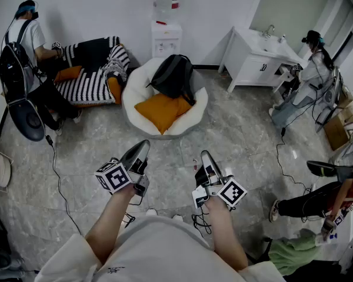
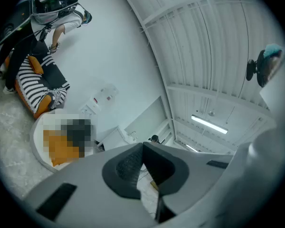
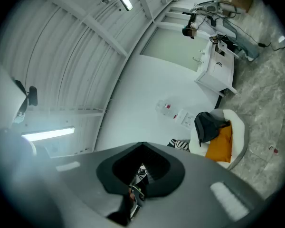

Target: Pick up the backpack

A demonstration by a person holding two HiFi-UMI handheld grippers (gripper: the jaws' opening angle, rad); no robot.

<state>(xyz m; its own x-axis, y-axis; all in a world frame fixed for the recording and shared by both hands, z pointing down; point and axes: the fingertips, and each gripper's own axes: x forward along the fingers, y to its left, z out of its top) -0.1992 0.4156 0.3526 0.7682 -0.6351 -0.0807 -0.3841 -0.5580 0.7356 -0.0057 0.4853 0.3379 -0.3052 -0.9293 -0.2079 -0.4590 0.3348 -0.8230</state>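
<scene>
Two forearms reach out from the bottom edge of the head view, each carrying a hand-held gripper. The left hand-held gripper (image 1: 142,147) has its jaws closed together on nothing, and its own view shows the tips (image 2: 142,145) meeting. The right hand-held gripper (image 1: 205,155) is likewise closed and empty (image 3: 142,144). Both point toward 12 o'clock.

The backpack (image 1: 173,74), black with grey panels, sits well apart from them at 12 o'clock. It leans in a round white lounge seat (image 1: 131,90) above an orange cushion (image 1: 162,110); the right gripper view shows it too (image 3: 208,126). Only grey marble floor (image 1: 170,151) lies between the grippers and the seat.

At 10 o'clock a striped sofa (image 1: 94,84) touches the seat's side, with a person (image 1: 26,40) sitting at its far end. A water dispenser (image 1: 166,37) stands behind the seat against the wall. At 2 o'clock a white sink cabinet (image 1: 253,63) has another person (image 1: 312,66) beside it. At 4 o'clock a third person's legs (image 1: 309,201) stretch across the floor. A black cable (image 1: 57,175) trails over the floor at 9 o'clock.
</scene>
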